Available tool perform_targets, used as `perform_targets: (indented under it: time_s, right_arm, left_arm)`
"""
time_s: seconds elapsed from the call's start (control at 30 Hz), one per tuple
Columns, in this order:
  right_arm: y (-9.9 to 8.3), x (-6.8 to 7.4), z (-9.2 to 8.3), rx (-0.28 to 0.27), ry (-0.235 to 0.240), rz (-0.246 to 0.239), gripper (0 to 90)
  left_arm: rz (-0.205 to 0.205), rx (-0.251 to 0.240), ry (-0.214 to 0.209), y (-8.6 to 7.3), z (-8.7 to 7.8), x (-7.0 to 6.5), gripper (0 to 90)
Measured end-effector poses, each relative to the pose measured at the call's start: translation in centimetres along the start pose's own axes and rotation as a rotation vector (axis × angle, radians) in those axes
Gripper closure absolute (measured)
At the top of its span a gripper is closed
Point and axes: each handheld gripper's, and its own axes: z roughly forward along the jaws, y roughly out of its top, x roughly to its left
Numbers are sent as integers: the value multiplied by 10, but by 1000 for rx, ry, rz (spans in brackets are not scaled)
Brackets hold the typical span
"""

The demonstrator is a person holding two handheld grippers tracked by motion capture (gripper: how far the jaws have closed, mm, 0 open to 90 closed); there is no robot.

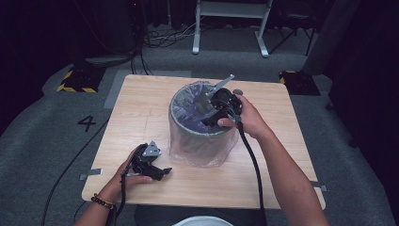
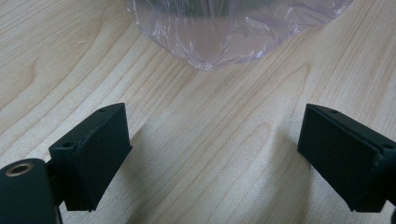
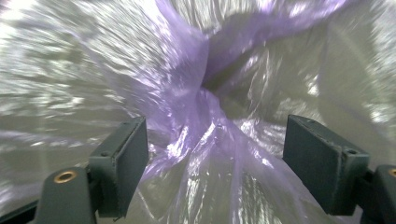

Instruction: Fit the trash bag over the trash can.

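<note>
A round bin (image 1: pixel 200 134) stands mid-table, lined with a thin purple plastic bag (image 1: pixel 190 110) whose skirt drapes down over the outside. My right gripper (image 1: pixel 210 109) reaches down into the bin's mouth from the right. In the right gripper view its jaws stand open, with crumpled purple bag film (image 3: pixel 196 112) bunched between and beyond them; the pads do not press on it. My left gripper (image 1: pixel 162 172) rests low over the table near the front left, pointing toward the bin. Its jaws stand wide open over bare wood, and the bag's hem (image 2: pixel 219 42) lies just ahead.
The wooden table (image 1: pixel 141 108) has free room left of the bin and along the front. A small round grey thing (image 1: pixel 238 92) lies behind the bin. Cables trail from both grippers off the front edge. Beyond the table lies grey carpet with a white frame's legs (image 1: pixel 230 28).
</note>
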Motion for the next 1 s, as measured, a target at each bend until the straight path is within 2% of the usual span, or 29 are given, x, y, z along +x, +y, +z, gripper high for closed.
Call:
perform_targets:
  time_s: [0.07, 0.1, 0.13, 0.27, 0.33, 0.47, 0.5, 0.6, 1.0]
  right_arm:
    - [-3, -1, -7, -45, 19, -12, 220]
    - [-3, -1, -7, -45, 19, -12, 220]
    - [-6, -3, -13, -86, 39, -10, 217]
    - [-12, -3, -22, -119, 45, -27, 217]
    - [-17, -4, -30, -149, 37, -39, 214]
    - [-23, -5, -39, -173, 20, -62, 215]
    - [-28, -7, -45, -209, 7, -67, 226]
    - [-34, -7, -53, -237, 11, -81, 226]
    - [-56, -8, -67, -262, -11, -85, 224]
  left_arm:
    - [0, 0, 0, 0, 0, 0, 89]
    - [0, 0, 0, 0, 0, 0, 89]
    - [0, 0, 0, 0, 0, 0, 89]
    - [0, 0, 0, 0, 0, 0, 89]
    - [0, 0, 0, 0, 0, 0, 90]
    - [0, 0, 0, 0, 0, 0, 89]
    - [0, 0, 0, 0, 0, 0, 89]
    - [0, 0, 0, 0, 0, 0, 89]
    - [0, 0, 0, 0, 0, 0, 89]
